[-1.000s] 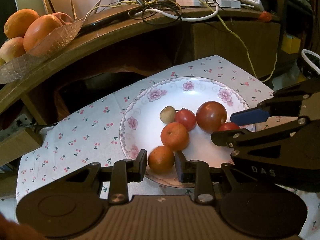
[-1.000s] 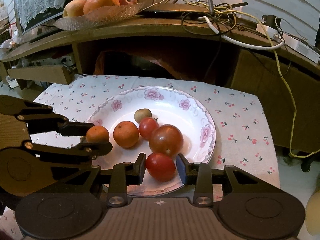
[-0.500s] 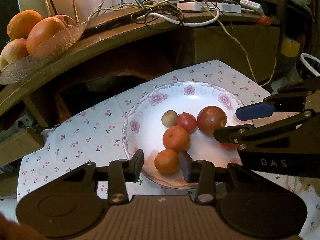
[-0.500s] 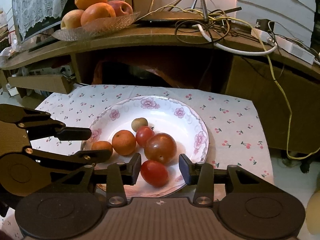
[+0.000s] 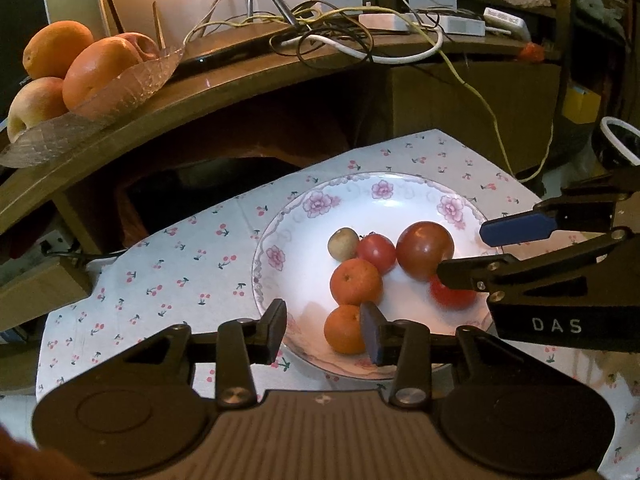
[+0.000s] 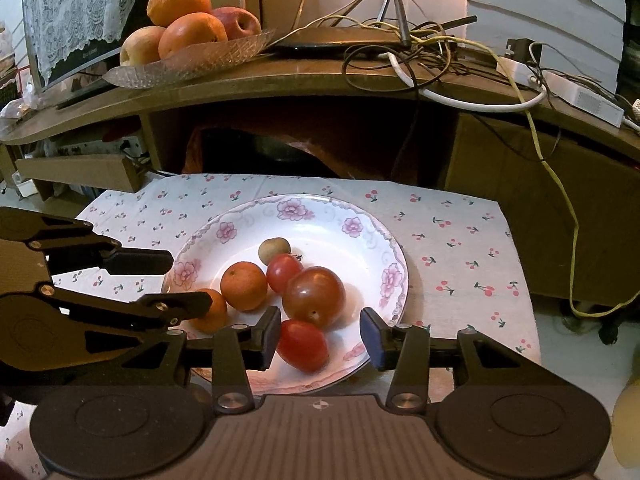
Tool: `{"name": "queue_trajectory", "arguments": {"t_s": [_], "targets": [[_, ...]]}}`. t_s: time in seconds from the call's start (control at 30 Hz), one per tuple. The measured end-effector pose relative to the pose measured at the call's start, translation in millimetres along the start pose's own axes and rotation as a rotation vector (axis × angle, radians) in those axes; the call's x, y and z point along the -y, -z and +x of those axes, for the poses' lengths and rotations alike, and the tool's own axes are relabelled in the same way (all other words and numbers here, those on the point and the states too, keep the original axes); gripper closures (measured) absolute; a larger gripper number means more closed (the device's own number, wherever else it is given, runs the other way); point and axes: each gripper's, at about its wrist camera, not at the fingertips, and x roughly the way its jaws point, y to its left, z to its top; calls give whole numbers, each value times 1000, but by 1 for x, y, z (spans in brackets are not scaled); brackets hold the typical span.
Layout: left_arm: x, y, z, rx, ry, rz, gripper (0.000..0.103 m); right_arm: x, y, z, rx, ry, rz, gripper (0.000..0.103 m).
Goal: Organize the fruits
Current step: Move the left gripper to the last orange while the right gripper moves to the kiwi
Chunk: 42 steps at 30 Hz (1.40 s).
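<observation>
A white floral plate [image 5: 400,196] [image 6: 320,216] on a cherry-print cloth holds two small oranges [image 5: 354,280] [image 5: 344,330], a large dark tomato [image 5: 424,250] [image 6: 314,296], two smaller red tomatoes [image 5: 376,252] [image 6: 302,344] and a small brownish fruit [image 5: 342,243] [image 6: 274,250]. My left gripper [image 5: 324,334] is open at the plate's near rim, beside the nearest orange. My right gripper [image 6: 318,336] is open, with the near red tomato just ahead of its left finger. Each gripper shows in the other's view [image 5: 476,248] [image 6: 172,280].
A wooden shelf [image 6: 320,76] rises behind the cloth, carrying a glass dish [image 6: 192,60] of large oranges and apples [image 5: 96,68] and a tangle of cables [image 6: 400,52]. A dark recess lies under the shelf. A yellow cable [image 6: 560,200] hangs at the right.
Both grippers have pulled back from the plate and opened wider. The orange and the red tomato that sat between their fingers now lie free on the plate.
</observation>
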Motion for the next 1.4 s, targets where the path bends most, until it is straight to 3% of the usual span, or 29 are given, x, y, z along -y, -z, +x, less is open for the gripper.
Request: {"name": "queue_trajectory", "arguments": {"t_s": [1.4], "targets": [[-5, 18, -31, -30, -11, 31, 57, -27, 6, -17, -31, -82, -28, 56]]}}
